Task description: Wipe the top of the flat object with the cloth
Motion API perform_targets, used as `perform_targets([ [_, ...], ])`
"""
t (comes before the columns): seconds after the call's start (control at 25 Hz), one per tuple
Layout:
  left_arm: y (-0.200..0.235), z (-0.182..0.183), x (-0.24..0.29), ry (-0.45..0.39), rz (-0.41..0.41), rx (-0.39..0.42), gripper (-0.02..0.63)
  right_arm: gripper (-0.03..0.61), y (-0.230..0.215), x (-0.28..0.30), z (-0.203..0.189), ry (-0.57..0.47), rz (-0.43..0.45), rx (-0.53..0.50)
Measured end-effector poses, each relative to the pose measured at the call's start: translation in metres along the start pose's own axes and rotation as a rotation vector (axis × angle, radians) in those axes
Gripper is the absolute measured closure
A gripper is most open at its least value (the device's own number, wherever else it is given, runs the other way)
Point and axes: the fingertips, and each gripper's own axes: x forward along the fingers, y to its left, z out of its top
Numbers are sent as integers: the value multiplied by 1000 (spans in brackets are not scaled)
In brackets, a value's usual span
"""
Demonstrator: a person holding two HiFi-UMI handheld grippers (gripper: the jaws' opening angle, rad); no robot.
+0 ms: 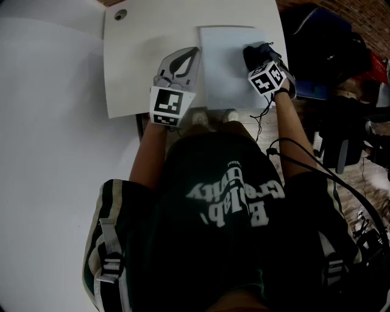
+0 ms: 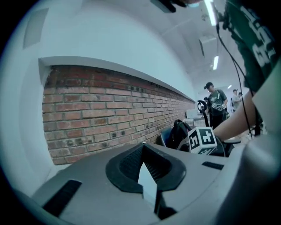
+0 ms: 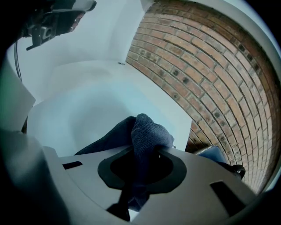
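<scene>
A flat white sheet-like object (image 1: 228,67) lies on the white table (image 1: 131,61). My left gripper (image 1: 186,61) sits at the object's left edge, and in the left gripper view (image 2: 147,173) its jaws are shut on the thin white edge (image 2: 148,186). My right gripper (image 1: 259,60) is over the object's far right part, shut on a dark blue cloth (image 1: 256,53). In the right gripper view (image 3: 140,160) the cloth (image 3: 147,132) bunches out past the jaws and rests on the pale flat surface (image 3: 96,114).
A round hole (image 1: 120,14) marks the table's far left corner. Dark bags (image 1: 317,36) and cables crowd the floor to the right of the table. A brick wall (image 2: 101,110) runs behind. People (image 2: 215,105) stand far off.
</scene>
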Motion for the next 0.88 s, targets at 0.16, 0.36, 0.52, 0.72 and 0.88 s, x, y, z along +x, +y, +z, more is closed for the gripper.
perform_targets([
  [0.16,-2,-3,-2,4,2,-24,620,526,4,-1,5,-3,7,-11],
  [0.36,-2,-4,-4,18,16,-8,620,526,24,-4,22,-39,52,-29],
  [0.52,3,-4,-9,31,32,2,620,526,48,-9,47,-82,106,-63],
  [0.72,17,-9,-18,35,67,-10,620,526,91,-14,84,-141,166,-135],
  [0.88,22,-12,-22,40,78,-15,620,526,118,-21,106,-187,199,-184],
])
